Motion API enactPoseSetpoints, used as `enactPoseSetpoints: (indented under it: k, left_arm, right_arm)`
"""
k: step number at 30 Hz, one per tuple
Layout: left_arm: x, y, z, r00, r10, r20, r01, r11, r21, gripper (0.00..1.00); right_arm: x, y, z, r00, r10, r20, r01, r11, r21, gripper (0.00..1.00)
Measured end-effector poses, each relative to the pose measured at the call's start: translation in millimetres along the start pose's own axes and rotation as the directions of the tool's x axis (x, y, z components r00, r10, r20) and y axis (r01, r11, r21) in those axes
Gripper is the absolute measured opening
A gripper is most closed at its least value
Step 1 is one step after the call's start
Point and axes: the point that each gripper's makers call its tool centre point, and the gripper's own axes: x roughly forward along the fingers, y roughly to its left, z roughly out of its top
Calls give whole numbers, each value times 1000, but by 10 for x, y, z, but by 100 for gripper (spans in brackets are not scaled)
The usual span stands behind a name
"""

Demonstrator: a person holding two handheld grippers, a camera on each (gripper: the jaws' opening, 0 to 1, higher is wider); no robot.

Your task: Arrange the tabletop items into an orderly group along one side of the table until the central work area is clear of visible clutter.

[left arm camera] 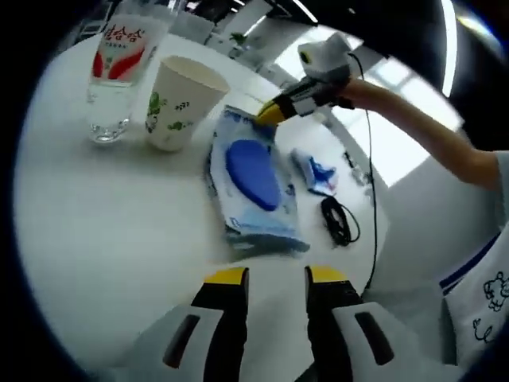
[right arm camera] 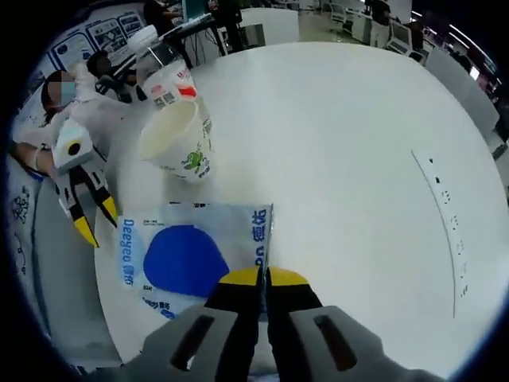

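My left claw (left arm camera: 276, 276) hangs parted and empty over the round white table (left arm camera: 95, 231), short of the flat blue-and-white wipes packet (left arm camera: 253, 187), whose long axis runs away from it. My right claw (right arm camera: 263, 276), nearer, pinches the packet's edge. Beyond stand a seemingly empty white paper cup (right arm camera: 178, 143) and a clear plastic bottle (right arm camera: 165, 76).

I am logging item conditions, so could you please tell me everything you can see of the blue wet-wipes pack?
The wet-wipes pack is a flat, soft plastic pouch, pale blue and white, with a dark blue oval flap on top and blue lettering along its sides. It lies flat on the white table near the edge, close beside the paper cup. The right gripper is shut on its edge; the left gripper, open, is apart from it.
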Motion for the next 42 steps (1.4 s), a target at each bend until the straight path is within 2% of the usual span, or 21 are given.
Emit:
enactPoseSetpoints:
  k: [4,8,9,13,17,21,23,27,30,32,40,42]
  left_arm:
    - [50,-22,-24,1000,-1,-1,1,996,-92,21]
    - [112,1,-39,1000,23,-9,-24,992,-120,20]
    - [122,6,-3,999,36,12,-34,985,-171,20]
    - [129,32,102,996,62,66,-45,972,-231,20]
    - [136,64,94,996,75,57,-59,966,-250,21]
    - [125,98,142,993,80,88,-45,941,-337,21]
    - [116,145,156,991,89,98,-51,940,-338,21]
    - [109,196,157,989,106,107,-58,924,-378,15]
    - [111,212,158,987,121,105,-77,933,-352,14]
    - [114,217,156,987,122,105,-74,924,-376,13]
    - [114,215,150,986,133,104,-84,921,-381,8]
    - [110,202,160,986,125,110,-71,912,-403,7]
  right_arm:
    - [-53,19,-15,1000,-5,13,5,1000,23,0]
    - [-79,39,-33,1000,-6,21,5,999,34,0]
    - [-86,44,-33,1000,-6,25,5,999,39,0]
    - [-101,55,-45,999,-6,35,4,999,51,0]
    - [-113,66,-55,999,-6,42,4,998,58,0]
    - [-128,80,-51,999,-7,52,3,998,62,0]
    - [-140,94,-47,998,-5,58,1,998,64,0]
    - [-179,129,-29,997,0,76,-5,997,71,0]
    - [-206,158,-27,996,7,89,-13,997,72,0]
    - [-216,168,-27,995,11,97,-18,997,79,0]
    - [-248,179,-97,994,13,112,-26,993,112,0]
    - [-255,190,-113,993,16,118,-30,992,121,0]
